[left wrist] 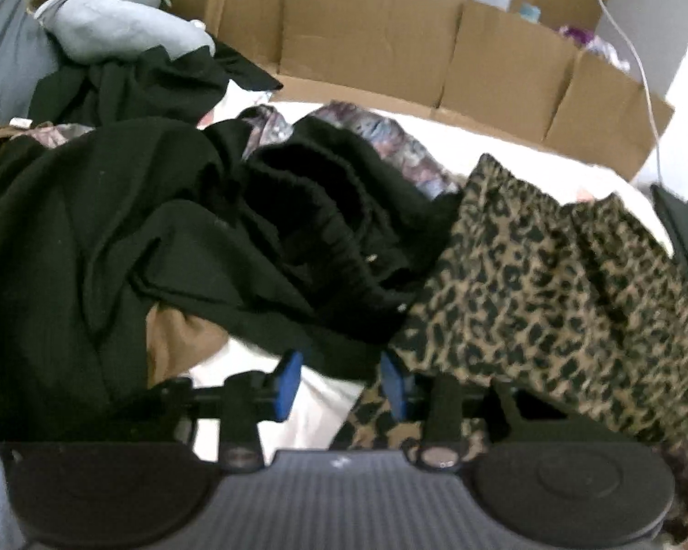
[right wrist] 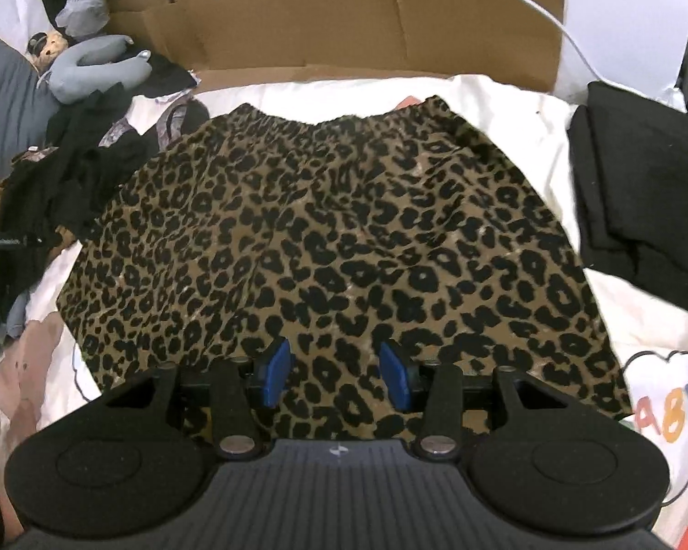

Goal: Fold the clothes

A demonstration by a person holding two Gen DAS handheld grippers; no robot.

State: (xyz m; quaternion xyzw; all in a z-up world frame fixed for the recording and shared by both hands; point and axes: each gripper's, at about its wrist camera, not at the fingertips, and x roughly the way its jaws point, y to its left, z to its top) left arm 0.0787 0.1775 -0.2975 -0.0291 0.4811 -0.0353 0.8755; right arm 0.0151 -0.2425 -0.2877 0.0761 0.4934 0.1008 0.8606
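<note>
So from the right wrist view, the skirt point(right wrist: 325, 247) lies spread flat on the bedsheet point(right wrist: 504, 91), dead centre. At 3 o'clock of it there's a folded stack of clothes point(right wrist: 642, 201); at 9 o'clock sits the unfolded clothes pile point(right wrist: 69, 174), touching the skirt's edge. Stuffed toy point(right wrist: 91, 68) is out at 10 o'clock, behind the pile. Cardboard point(right wrist: 367, 18) stands at 12, behind the skirt, with a cable point(right wrist: 568, 27) hanging in front of it toward 1 o'clock.

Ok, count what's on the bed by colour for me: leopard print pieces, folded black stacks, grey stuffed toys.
Leopard print: 1, the leopard skirt spread flat
Folded black: 1, the black stack at the right
Grey toy: 1, the stuffed toy at the far left
Total: 3; the unfolded dark pile cannot be counted piece by piece.
</note>
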